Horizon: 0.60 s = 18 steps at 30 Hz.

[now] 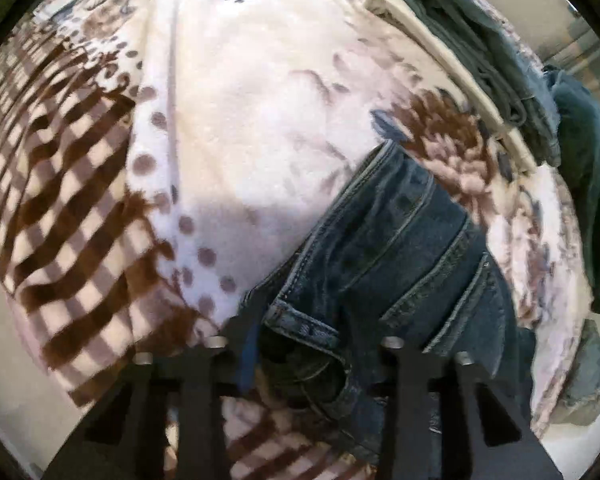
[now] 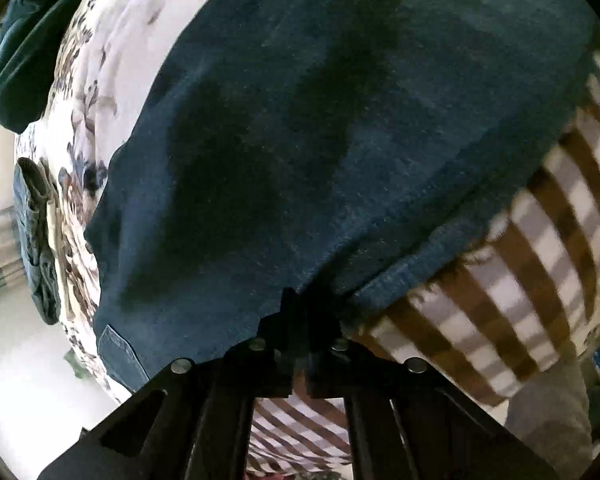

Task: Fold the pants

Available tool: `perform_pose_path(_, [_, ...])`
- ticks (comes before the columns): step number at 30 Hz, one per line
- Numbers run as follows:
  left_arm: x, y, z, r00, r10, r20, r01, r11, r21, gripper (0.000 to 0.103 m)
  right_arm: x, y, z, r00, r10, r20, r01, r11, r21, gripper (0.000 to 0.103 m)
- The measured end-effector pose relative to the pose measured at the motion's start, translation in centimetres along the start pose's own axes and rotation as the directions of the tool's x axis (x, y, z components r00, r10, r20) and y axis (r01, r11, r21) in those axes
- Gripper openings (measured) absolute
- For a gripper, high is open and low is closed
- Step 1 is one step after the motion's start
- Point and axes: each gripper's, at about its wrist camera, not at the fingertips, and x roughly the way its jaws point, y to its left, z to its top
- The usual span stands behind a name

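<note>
My left tongs (image 1: pixel 300 344) gape wide over the jeans (image 1: pixel 384 248) waistband; my right tongs (image 2: pixel 300 320) pinch the denim edge on the blanket (image 1: pixel 236 92).

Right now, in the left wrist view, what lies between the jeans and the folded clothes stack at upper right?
Only the floral blanket: its brown flower separates the jeans from the folded stack.

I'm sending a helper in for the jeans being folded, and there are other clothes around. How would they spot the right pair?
Look at the fleece blanket with flowers and brown checks. The jeans lie flat on it, dark blue denim with pale stitched seams, right in front of the left tongs. The other clothes are a grey-green folded stack at the blanket's edge.
</note>
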Motion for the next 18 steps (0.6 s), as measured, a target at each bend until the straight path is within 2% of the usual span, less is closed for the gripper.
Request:
perform_pose_path(3, [-2.4, 0.6, -0.7, 0.999, -0.044, 0.017, 0.043, 0.999, 0.027, 0.02, -1.8, 0.8, -1.1, 0.999, -0.045, 0.03, 0.046, 0.997, -0.055, 0.002])
perform_pose_path(6, [-3.9, 1.3, -0.9, 0.997, -0.074, -0.009, 0.074, 0.997, 0.023, 0.018, -2.6, 0.4, -1.3, 0.997, -0.07, 0.029, 0.072, 0.995, -0.062, 0.002])
perform_pose_path(9, [-3.0, 1.4, -0.9, 0.997, -0.06, -0.045, 0.062, 0.997, 0.039, 0.018, -1.0, 0.4, -1.1, 0.994, -0.103, -0.022, 0.102, 0.993, -0.058, 0.002])
perform_pose_path(11, [-1.4, 1.5, -0.8, 0.997, -0.036, -0.075, 0.04, 0.998, 0.056, 0.019, -0.1, 0.7, -0.2, 0.987, -0.133, -0.09, 0.126, 0.989, -0.084, 0.008])
perform_pose_path(12, [-0.6, 1.8, -0.5, 0.995, -0.028, -0.099, 0.033, 0.998, 0.046, 0.023, -0.1, 1.1, 0.1, 0.983, -0.145, -0.116, 0.134, 0.986, -0.104, 0.01])
perform_pose_path(14, [-0.5, 2.1, 0.0, 0.991, -0.038, -0.129, 0.04, 0.999, 0.016, 0.028, -1.4, 3.3, 0.5, 0.981, -0.143, -0.131, 0.115, 0.973, -0.199, 0.024])
perform_pose_path(15, [-0.8, 2.2, 0.1, 0.99, -0.036, -0.135, 0.038, 0.999, 0.011, 0.037, -2.0, 4.7, 0.6, 0.982, -0.141, -0.123, 0.106, 0.962, -0.25, 0.044])
perform_pose_path(16, [-1.4, 2.1, 0.3, 0.989, -0.025, -0.143, 0.026, 1.0, 0.006, 0.041, -2.9, 6.3, 0.8, 0.985, -0.131, -0.111, 0.091, 0.948, -0.306, 0.06])
perform_pose_path(17, [-2.0, 2.0, 0.4, 0.99, -0.018, -0.143, 0.018, 1.0, 0.004, 0.042, -3.6, 8.3, 1.0, 0.989, -0.108, -0.1, 0.065, 0.93, -0.362, 0.065])
perform_pose_path(18, [-3.1, 1.6, 0.6, 0.992, 0.009, -0.127, -0.007, 1.0, 0.013, 0.048, -3.9, 10.1, 1.3, 0.991, -0.094, -0.092, 0.049, 0.913, -0.405, 0.07])
